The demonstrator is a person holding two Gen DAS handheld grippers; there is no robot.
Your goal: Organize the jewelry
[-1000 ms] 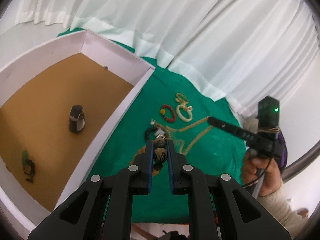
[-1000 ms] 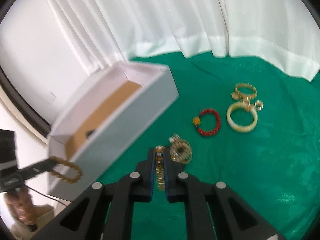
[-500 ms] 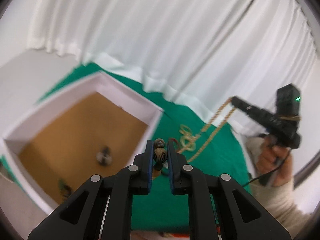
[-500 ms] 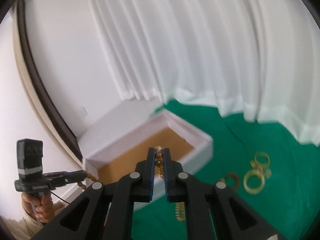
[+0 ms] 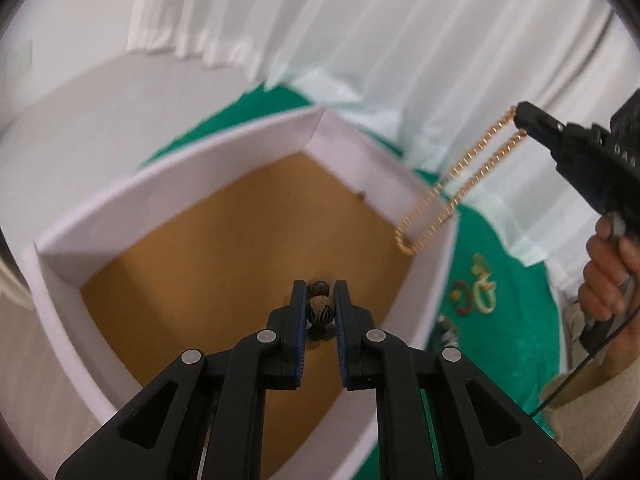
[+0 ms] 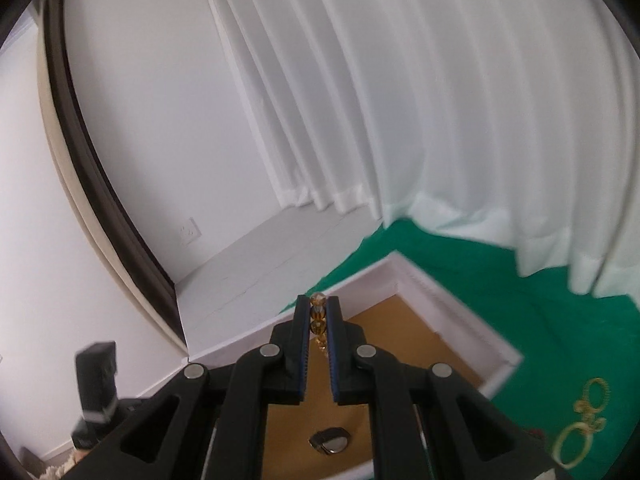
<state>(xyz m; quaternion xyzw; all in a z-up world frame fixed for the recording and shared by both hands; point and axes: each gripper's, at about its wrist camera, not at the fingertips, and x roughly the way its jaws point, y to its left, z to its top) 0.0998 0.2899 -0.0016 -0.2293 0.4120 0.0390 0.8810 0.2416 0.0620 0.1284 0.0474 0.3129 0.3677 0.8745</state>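
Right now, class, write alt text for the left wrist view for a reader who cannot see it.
The left claw, shut on a brown beaded bracelet, hangs over a white box with a tan floor. At right, a hand's claw dangles a gold chain over the box's corner; more jewelry lies on green cloth.

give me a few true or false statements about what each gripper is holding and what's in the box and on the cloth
1. The left gripper is shut on a string of dark carved wooden beads. True.
2. The right gripper is open and empty. False: it is shut on a gold twisted chain, which hangs in a loop over the box's edge.
3. The white box with the brown floor has a lid on. False: it is open at the top.
4. A wristwatch lies on the box floor. True.
5. The cream bangle lies inside the box. False: it lies on the green cloth outside it.
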